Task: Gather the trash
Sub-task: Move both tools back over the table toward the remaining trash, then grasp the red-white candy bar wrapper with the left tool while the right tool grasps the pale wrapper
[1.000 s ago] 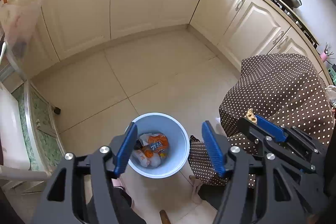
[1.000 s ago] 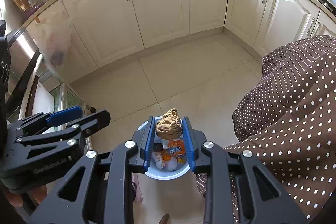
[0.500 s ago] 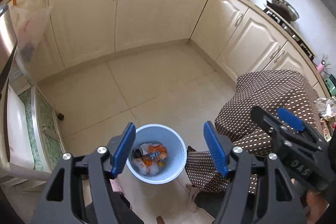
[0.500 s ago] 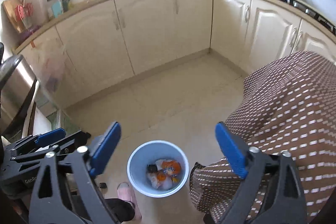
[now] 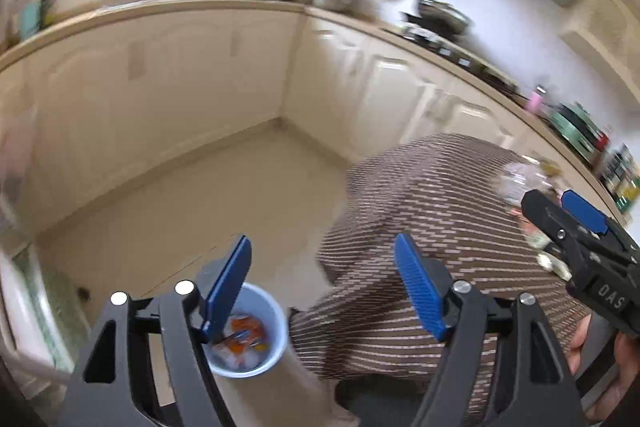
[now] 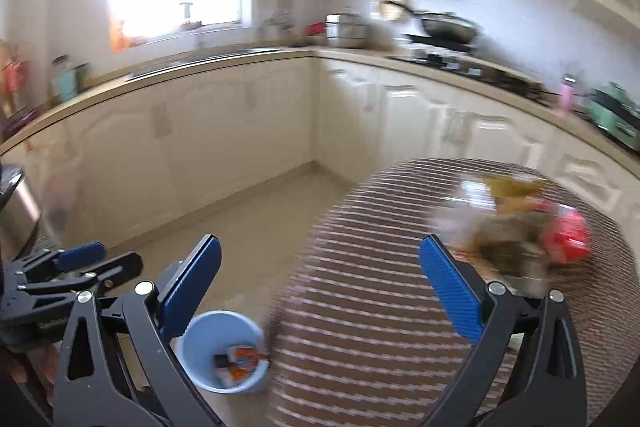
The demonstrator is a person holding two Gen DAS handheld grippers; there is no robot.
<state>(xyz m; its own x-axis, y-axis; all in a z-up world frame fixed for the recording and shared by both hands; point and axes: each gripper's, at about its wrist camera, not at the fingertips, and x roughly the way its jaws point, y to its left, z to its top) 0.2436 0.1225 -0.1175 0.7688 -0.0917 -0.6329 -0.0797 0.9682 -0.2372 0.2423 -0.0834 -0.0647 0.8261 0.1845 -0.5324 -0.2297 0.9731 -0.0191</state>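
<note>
Left gripper: its blue fingers stood wide apart with nothing between them; it hung above the floor and the near edge of the desk.
Right gripper: its fingers were spread wide as well, and nothing was held between them.
Trash bin: a pale blue round bin on the tiled floor, low in the left wrist view, partly behind the left finger and just left of the hanging cloth. From the right wrist it sat below and just inside the left finger.
Bin contents: orange and white wrappers and something dark lay at the bottom; the blur hid any finer detail.
Desk: covered by a brown cloth with pale dots smeared into stripes by motion; it filled the space between and beyond the right gripper's fingers, toward the right one.
Trash on the desk: a blurred heap past the tip of the right finger, with a red wrapper at its right side, brownish and yellowish pieces, and something clear or pale at the left. What each piece was I could not tell.
Gripper positions: from the left wrist, the right gripper showed at the far right edge, over the desk and close to the trash there, with a hand on its handle.
Surroundings: cream cabinets ran behind both pairs of fingers, and a dark pan sat on the stove far beyond.
</note>
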